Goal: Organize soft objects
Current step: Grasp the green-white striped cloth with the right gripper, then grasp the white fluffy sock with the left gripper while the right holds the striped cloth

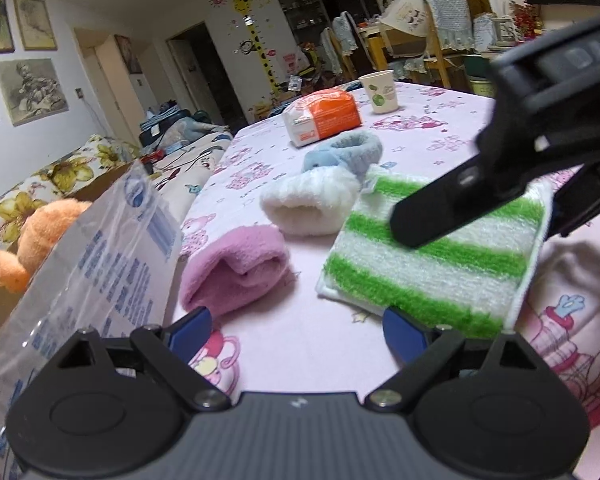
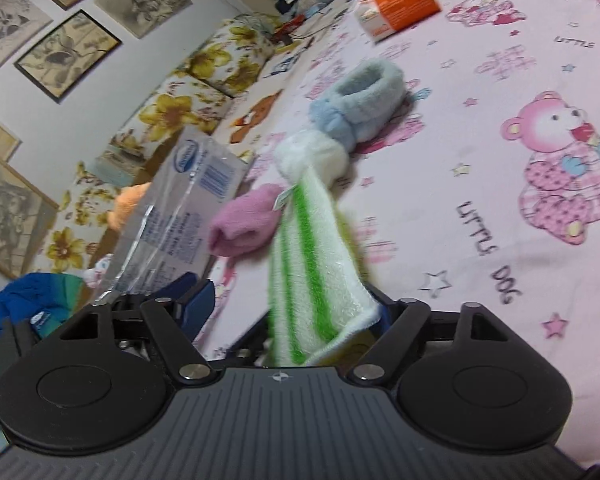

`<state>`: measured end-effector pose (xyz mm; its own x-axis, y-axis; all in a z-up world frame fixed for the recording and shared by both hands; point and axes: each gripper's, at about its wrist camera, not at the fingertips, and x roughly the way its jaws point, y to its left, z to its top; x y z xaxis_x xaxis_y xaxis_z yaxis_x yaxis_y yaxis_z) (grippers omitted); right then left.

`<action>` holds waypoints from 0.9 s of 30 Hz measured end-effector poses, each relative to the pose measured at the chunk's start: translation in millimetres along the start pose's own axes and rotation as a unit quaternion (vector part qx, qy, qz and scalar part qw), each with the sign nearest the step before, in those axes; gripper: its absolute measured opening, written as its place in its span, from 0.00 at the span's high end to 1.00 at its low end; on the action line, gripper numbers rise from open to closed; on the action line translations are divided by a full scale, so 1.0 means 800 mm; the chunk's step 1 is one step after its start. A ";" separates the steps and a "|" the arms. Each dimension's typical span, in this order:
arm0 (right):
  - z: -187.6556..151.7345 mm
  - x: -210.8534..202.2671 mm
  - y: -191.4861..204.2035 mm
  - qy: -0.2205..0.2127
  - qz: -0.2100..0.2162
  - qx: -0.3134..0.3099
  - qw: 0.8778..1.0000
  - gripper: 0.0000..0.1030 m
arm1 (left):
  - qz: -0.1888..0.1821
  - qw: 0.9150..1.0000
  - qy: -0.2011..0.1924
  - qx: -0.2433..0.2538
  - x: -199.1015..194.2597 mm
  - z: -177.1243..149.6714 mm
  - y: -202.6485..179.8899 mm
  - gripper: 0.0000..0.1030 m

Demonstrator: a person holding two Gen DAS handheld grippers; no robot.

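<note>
The green-and-white striped fluffy cloth [image 1: 432, 256] lies on the pink cartoon-print table [image 1: 324, 344], one edge lifted between the fingers of the right hand-held gripper [image 2: 296, 312] — whether its pads press the cloth I cannot tell. The left hand-held gripper [image 1: 298, 320] is released, holding nothing. Beside the cloth sit a rolled pink fleece sock [image 1: 236, 268], a white fluffy sock [image 1: 308, 204] and a pale blue fluffy bootie [image 1: 344, 152] — a clear printed plastic bag [image 1: 100, 248] stands left
</note>
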<state>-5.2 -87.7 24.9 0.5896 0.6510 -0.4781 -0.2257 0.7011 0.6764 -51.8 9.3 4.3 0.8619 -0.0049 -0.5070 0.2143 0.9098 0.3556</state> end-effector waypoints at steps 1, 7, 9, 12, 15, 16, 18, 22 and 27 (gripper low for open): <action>-0.002 0.003 0.002 -0.002 -0.007 -0.004 1.000 0.09 | -0.001 1.000 -0.001 0.004 -0.001 0.000 -0.002 0.10; -0.001 0.018 0.000 -0.019 -0.027 0.006 0.999 0.19 | -0.015 1.000 -0.009 0.005 0.000 0.004 -0.003 0.10; 0.000 0.018 -0.001 -0.029 -0.032 0.008 0.999 0.20 | -0.019 1.000 -0.014 0.005 0.000 0.007 -0.004 0.11; 0.002 0.018 -0.001 -0.036 -0.044 0.001 0.998 0.51 | -0.021 1.000 -0.020 0.010 0.000 0.010 -0.004 0.11; 0.006 0.014 -0.007 -0.047 -0.056 0.001 0.997 0.65 | -0.019 0.999 -0.026 0.006 0.001 0.016 -0.002 0.11; 0.007 0.011 -0.009 -0.052 -0.059 0.002 0.997 0.66 | -0.020 0.999 -0.028 0.002 0.002 0.018 0.000 0.11; 0.007 0.004 -0.008 -0.064 -0.067 -0.003 0.996 0.69 | -0.017 0.999 -0.031 -0.003 0.002 0.021 0.001 0.11; 0.013 -0.022 -0.004 -0.104 -0.098 -0.035 0.989 0.74 | -0.016 0.999 -0.041 -0.017 0.005 0.030 0.005 0.10; 0.019 -0.051 0.000 -0.151 -0.144 -0.091 0.974 0.74 | -0.020 0.998 -0.051 -0.029 0.022 0.044 0.005 0.10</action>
<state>-17.6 -118.6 53.0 0.8435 0.3231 -0.4290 -0.1338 0.9000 0.4148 -19.8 -1.3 24.5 0.8957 -0.0817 -0.4371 0.2257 0.9305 0.2886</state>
